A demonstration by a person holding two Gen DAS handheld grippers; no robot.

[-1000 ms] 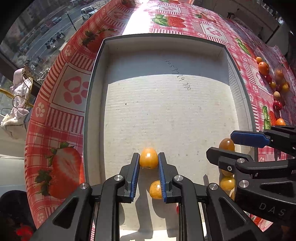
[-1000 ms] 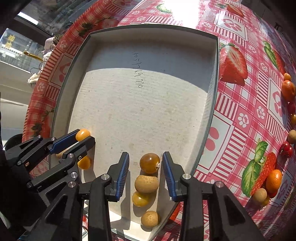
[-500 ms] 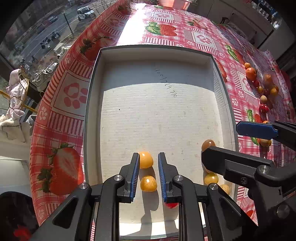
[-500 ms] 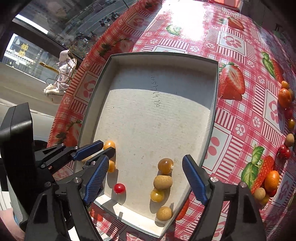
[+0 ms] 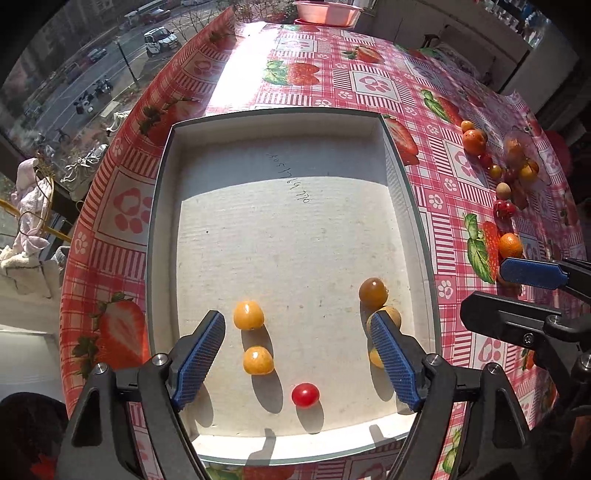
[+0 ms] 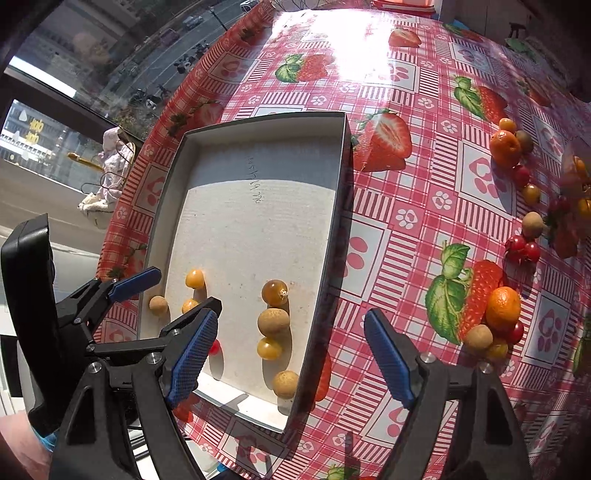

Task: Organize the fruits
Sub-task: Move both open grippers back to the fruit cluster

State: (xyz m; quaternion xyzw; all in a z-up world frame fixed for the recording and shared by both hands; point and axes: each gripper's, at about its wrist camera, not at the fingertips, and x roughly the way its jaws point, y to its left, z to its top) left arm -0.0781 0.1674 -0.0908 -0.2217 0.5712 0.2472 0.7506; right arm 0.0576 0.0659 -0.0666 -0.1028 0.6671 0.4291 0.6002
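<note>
A: Fruits first. Where are they seen?

B: A shallow white cardboard tray (image 5: pixel 295 221) is seen on the strawberry-print tablecloth (image 5: pixel 369 81). Near its front end, two yellow-orange fruits (image 5: pixel 248 314) are lined up one behind the other on the left, with a red cherry tomato (image 5: pixel 305 394) just nearer. On the tray's right side a brownish round fruit (image 5: pixel 373 293) is placed farthest, then a tan longan (image 6: pixel 273 322), a yellow one and another tan one by the near wall. In the right wrist view one more tan fruit (image 6: pixel 158 305) is seen by the tray's left wall.

A: Outside the tray?

B: Loose fruits are scattered on the cloth well to the right: a small orange (image 6: pixel 503 308) with a longan and small ones touching it, red cherries (image 6: pixel 522 248) farther back, another orange (image 6: pixel 505 147) at the far end.

A: Grippers?

B: The left gripper (image 5: pixel 295 358) is held above the tray's near end; its jaws are opening, nothing pressed, the two yellow-orange fruits lying between the blue pads (image 5: pixel 199 354). The right gripper (image 6: pixel 291 354) is spread wide, nothing clamped, over the tray's right wall and the cloth.

A: Background?

B: A pink bowl (image 5: pixel 327 11) is at the far table edge; a street with cars (image 5: pixel 159 37) is seen below the window.
</note>
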